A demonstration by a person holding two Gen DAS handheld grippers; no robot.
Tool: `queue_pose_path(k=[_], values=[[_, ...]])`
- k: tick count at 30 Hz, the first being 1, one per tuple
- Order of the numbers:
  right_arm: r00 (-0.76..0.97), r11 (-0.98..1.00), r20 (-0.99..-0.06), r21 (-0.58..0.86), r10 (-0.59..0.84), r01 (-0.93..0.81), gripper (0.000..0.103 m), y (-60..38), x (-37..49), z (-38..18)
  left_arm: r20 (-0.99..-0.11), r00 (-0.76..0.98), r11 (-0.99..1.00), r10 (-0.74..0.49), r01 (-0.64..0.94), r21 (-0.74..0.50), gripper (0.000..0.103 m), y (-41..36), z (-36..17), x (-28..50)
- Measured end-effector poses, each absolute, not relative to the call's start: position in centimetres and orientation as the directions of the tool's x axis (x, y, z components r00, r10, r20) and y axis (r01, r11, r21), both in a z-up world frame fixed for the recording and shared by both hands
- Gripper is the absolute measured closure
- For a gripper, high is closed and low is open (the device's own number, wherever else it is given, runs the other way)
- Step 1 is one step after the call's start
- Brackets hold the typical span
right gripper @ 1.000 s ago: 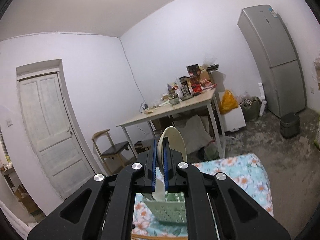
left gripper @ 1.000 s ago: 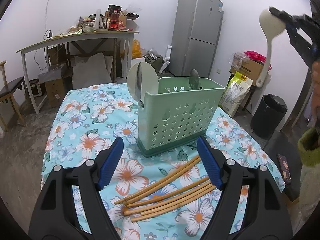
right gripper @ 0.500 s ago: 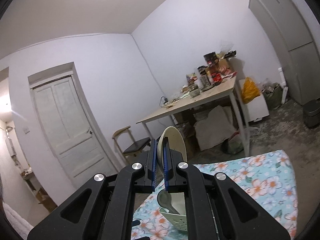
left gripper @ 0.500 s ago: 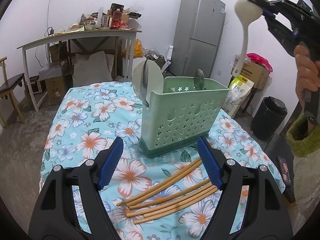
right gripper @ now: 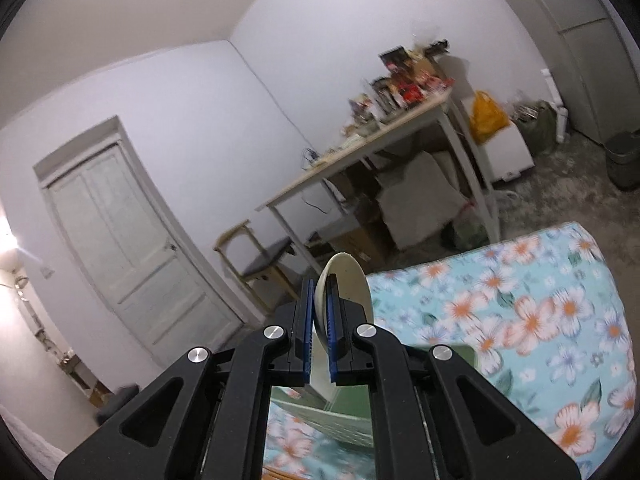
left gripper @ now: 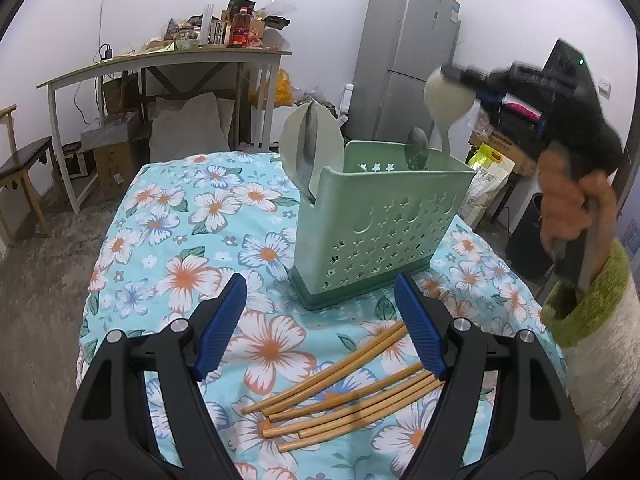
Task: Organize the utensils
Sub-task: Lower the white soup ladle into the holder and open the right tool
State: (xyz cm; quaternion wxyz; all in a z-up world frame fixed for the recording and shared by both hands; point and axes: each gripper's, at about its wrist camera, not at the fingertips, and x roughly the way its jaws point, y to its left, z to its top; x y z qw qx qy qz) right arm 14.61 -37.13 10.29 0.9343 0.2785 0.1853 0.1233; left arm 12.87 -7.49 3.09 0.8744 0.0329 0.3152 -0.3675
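The right gripper [left gripper: 460, 76] fingers pinch a cream spoon [left gripper: 447, 100] entering the green caddy [left gripper: 380, 220]; left gripper [left gripper: 320, 328] fingers gape wide, empty. Chopsticks [left gripper: 340, 392] remain.

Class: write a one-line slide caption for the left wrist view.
Right gripper lowers cream spoon into green caddy; chopsticks wait.

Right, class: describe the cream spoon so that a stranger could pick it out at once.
Find the green perforated utensil caddy on the floral tablecloth. Above its right end, the right gripper holds the cream spoon by its bowl, handle dipping inside. It alone is held.
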Motion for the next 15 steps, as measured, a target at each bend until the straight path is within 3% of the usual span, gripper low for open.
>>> queue_pose_path(k=[8, 12, 15], values=[[0.888, 0.852, -0.37, 0.522, 0.274, -0.046, 0.094, -36.9, 13.6, 8.2, -0.575, 0.532, 0.726, -0.622, 0.666, -0.17, 0.031, -7.8, 3.2, 12.8], [0.899, 0.866, -0.376, 0.499, 0.226, -0.009, 0.076, -36.7, 12.3, 8.0, -0.577, 0.528, 0.723, -0.623, 0.67, -0.168, 0.031, -8.0, 3.3, 12.5], [0.91, 0.876, -0.364, 0.482, 0.197, 0.003, 0.069, -36.6, 11.4, 8.4, -0.577, 0.527, 0.721, -0.624, 0.673, -0.165, 0.03, -8.0, 3.3, 12.3]])
